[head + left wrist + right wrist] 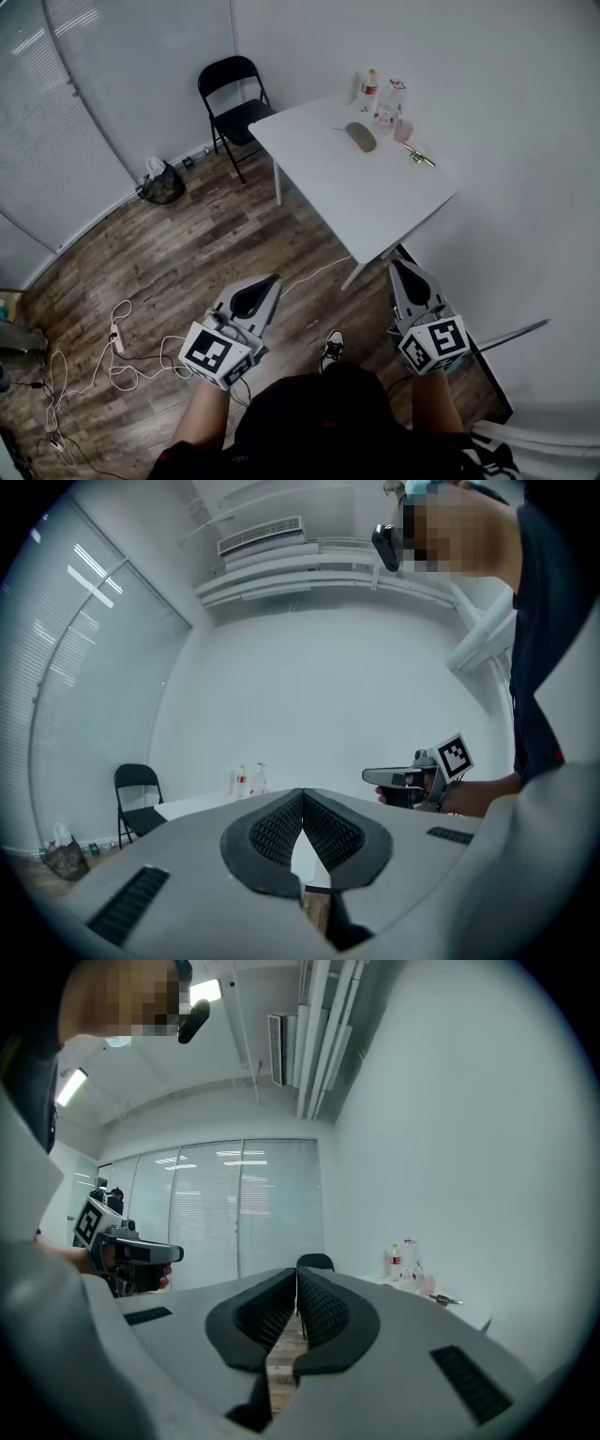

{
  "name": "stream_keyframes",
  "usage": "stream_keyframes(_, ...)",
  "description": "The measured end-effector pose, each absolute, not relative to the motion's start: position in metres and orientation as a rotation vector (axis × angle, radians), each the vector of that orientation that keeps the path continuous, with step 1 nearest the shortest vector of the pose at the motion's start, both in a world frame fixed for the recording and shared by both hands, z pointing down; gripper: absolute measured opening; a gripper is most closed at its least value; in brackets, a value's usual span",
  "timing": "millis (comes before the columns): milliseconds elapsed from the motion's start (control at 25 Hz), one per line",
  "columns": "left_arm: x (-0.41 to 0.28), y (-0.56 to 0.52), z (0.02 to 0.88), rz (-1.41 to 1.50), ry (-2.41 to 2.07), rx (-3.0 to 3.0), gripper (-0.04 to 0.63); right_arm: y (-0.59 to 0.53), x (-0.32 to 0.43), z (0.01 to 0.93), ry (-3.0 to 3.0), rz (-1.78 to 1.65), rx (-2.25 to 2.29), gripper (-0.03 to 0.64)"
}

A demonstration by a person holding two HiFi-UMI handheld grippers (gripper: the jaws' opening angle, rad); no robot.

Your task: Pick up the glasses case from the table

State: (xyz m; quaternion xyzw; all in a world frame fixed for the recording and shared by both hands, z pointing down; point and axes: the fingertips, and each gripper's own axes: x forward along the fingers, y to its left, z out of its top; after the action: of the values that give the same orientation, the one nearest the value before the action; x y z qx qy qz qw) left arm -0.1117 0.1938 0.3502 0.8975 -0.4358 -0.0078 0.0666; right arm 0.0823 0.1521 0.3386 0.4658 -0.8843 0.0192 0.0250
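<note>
Hazard: grey oval glasses case [360, 137] on white rectangular table [375, 202] beside clear plastic bottles [370, 89]; grey left gripper [272, 281], right gripper [397, 267] clenched empty short of table, likely shoving case unless opened.

The wood floor [234, 244] lies open up to the white table [375, 202]. The table's near half is free; bottles [380, 94] crowd its far edge. A folding chair [234, 108] stands off its left corner.

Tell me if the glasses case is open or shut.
Shut: the case lies on the table as one closed grey oval, with no lid raised and no inside showing.
</note>
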Motion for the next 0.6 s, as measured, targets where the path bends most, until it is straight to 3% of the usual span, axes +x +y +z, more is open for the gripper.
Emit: stream_keyframes(600, -0.025, 0.039, 0.352, -0.044, -1.384, 2.61, 0.02, -0.01, 0.172, 0.359, -2.773, 0.158, 1.336, 0.021)
